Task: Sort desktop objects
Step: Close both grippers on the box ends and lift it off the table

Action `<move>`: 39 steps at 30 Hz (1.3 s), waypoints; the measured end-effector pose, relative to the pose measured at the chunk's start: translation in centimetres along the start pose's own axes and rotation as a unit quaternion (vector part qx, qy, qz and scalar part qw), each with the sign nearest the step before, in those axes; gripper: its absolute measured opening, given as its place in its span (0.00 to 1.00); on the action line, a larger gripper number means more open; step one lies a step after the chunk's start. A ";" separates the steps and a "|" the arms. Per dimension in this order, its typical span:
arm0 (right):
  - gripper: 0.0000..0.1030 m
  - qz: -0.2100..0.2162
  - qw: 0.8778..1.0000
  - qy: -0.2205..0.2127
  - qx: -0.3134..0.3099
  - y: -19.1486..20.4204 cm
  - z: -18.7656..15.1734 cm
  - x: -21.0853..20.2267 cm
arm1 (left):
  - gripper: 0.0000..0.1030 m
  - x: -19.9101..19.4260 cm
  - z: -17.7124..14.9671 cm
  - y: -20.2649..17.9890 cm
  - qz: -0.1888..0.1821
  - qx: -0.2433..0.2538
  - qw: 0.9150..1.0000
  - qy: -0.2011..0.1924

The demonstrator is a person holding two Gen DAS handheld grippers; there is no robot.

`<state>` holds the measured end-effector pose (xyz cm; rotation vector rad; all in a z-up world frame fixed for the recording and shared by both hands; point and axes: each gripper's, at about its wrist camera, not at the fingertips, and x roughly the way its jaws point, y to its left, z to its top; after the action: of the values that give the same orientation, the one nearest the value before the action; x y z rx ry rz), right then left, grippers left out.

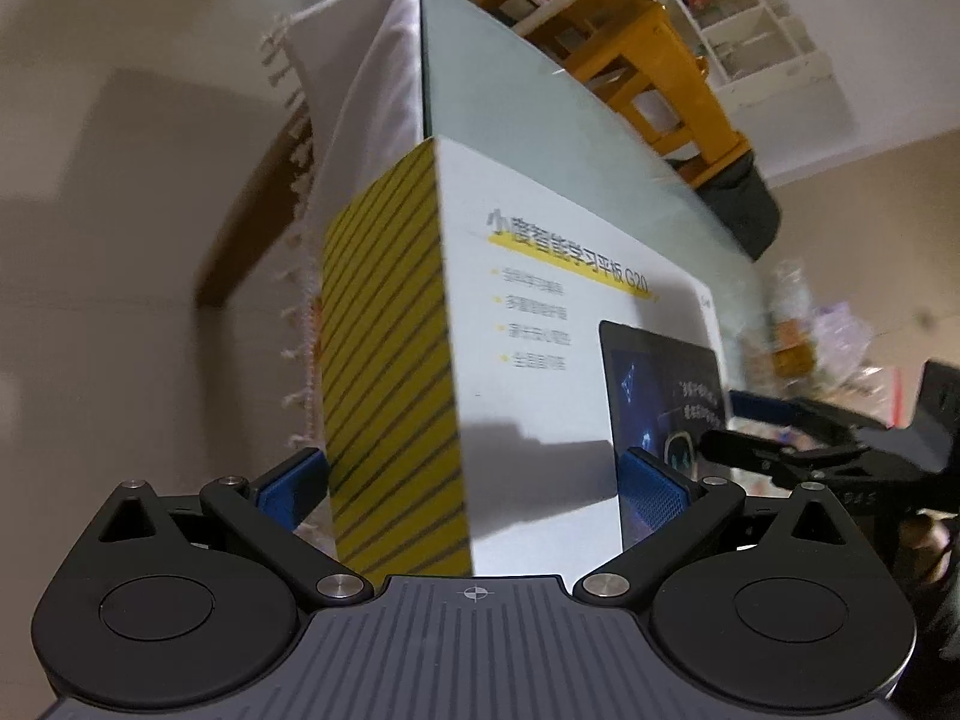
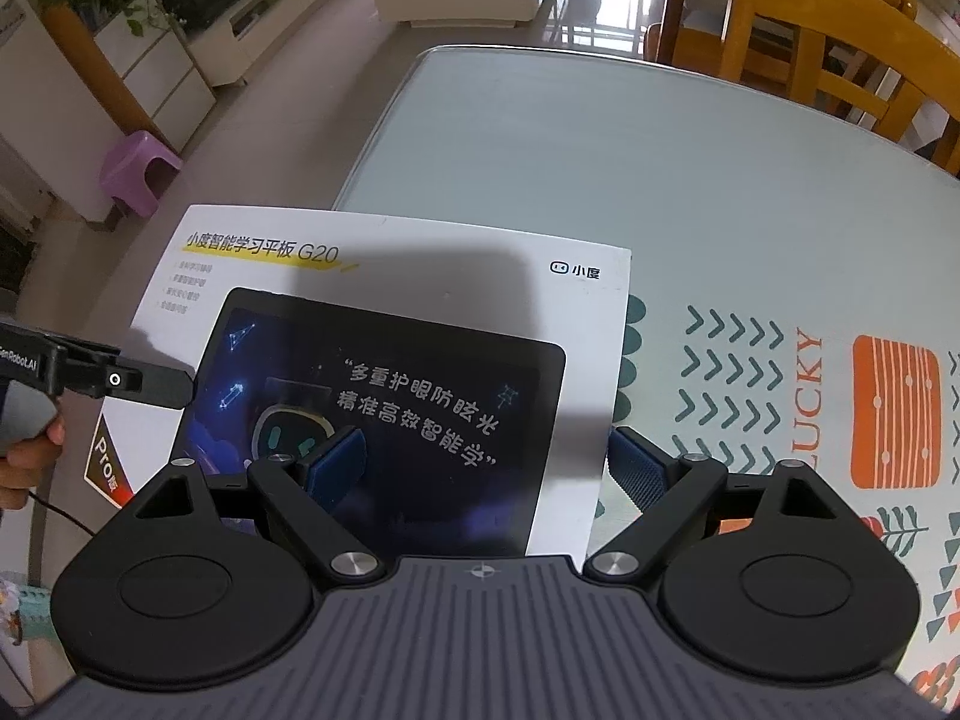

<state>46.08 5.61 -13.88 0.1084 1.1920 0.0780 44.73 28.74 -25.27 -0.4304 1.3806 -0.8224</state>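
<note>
A white tablet box [image 1: 528,324] with a yellow, black-striped side and a printed tablet picture fills the left wrist view. My left gripper [image 1: 474,489] is shut on the tablet box across its thickness, one blue pad under it and one on the white top face. In the right wrist view the tablet box [image 2: 420,276] hangs out past the table's left edge, and a left finger [image 2: 159,385] rests on its left side. My right gripper [image 2: 486,465] is open. Its left pad hovers over the tablet picture, and its right pad is past the box's right edge, above the tablecloth.
The glass-topped table [image 2: 600,150] has a patterned cloth [image 2: 804,396] on the right. A yellow wooden chair [image 2: 810,30] stands behind it. A purple stool [image 2: 138,171] and white cabinets sit on the floor at left. A hand [image 2: 30,462] holds the left gripper's handle.
</note>
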 end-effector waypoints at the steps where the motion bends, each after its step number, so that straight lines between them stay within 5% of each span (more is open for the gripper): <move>1: 1.00 0.001 1.000 0.000 0.001 0.0 0.0 0.0 | 1.00 0.2 0.1 0.3 -0.008 -0.008 1.000 0.000; 20: 1.00 0.010 1.000 -0.009 -0.003 -0.2 -0.3 0.1 | 1.00 2.6 1.6 3.3 -0.099 -0.032 0.995 0.013; 39: 1.00 0.100 0.994 0.014 0.045 -4.2 -1.1 0.8 | 0.98 2.3 2.0 6.1 -0.149 -0.022 0.988 0.043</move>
<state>45.35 1.58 -15.51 0.3063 1.2105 0.2025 48.21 30.73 -30.82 -0.6532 1.4358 -1.0650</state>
